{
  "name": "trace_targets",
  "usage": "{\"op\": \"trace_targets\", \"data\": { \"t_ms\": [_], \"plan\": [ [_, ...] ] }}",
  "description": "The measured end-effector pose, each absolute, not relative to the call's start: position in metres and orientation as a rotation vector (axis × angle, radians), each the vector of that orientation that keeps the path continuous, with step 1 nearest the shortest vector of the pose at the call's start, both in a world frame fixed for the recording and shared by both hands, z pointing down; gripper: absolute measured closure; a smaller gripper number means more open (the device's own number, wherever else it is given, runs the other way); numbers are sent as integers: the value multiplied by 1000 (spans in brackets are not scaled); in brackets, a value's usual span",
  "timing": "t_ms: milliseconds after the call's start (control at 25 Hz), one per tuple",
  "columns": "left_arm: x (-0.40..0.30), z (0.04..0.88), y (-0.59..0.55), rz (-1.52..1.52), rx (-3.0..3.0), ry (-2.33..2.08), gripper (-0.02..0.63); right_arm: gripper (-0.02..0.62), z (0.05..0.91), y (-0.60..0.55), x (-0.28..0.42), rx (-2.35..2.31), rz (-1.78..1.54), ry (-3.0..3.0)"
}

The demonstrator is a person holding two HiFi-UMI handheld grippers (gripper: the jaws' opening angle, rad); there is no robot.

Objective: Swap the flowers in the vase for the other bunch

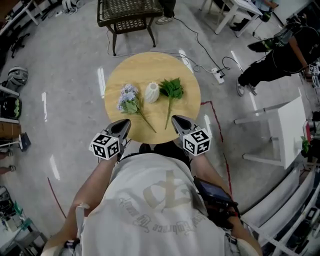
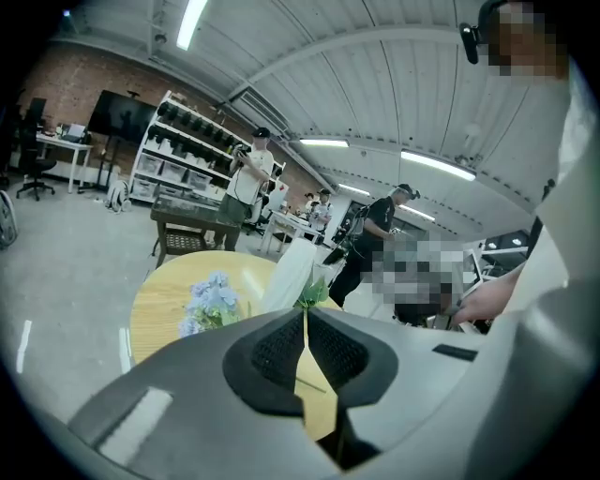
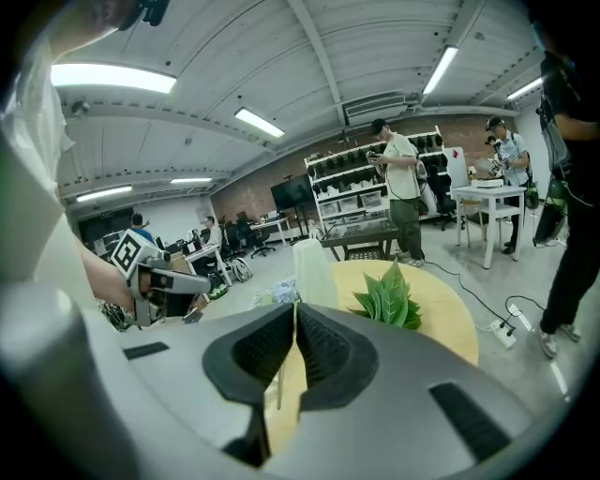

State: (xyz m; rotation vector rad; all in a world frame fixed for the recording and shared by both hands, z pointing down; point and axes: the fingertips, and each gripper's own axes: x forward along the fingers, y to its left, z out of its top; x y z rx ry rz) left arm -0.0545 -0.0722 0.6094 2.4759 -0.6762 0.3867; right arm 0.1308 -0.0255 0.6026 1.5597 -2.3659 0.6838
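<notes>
On the round wooden table [image 1: 120,75] a white vase [image 1: 151,92] stands in the middle with no stems showing in it. A bunch of blue flowers [image 1: 128,98] lies to its left, and a green leafy bunch [image 1: 171,89] lies to its right with its stem toward me. My left gripper [image 1: 121,128] hovers at the near edge behind the blue bunch, shut and empty. At the same edge my right gripper [image 1: 180,122] sits near the green stem's end, also shut and empty. The left gripper view shows shut pads [image 2: 281,349] below the vase [image 2: 291,272]; the right gripper view shows the same [image 3: 323,347].
A dark wicker seat [image 1: 127,15] stands beyond the table. A power strip [image 1: 218,75] with cables lies on the floor to the right, near a person in black [image 1: 275,60]. A white table [image 1: 280,130] is at the right. Red tape [image 1: 217,125] marks the floor.
</notes>
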Motion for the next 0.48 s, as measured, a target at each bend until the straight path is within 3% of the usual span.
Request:
{"op": "trace_targets", "data": {
  "t_ms": [480],
  "plan": [
    [-16, 608, -65, 451, 2467, -643, 591, 584, 633, -40, 169, 1568, 789, -2258]
  ]
}}
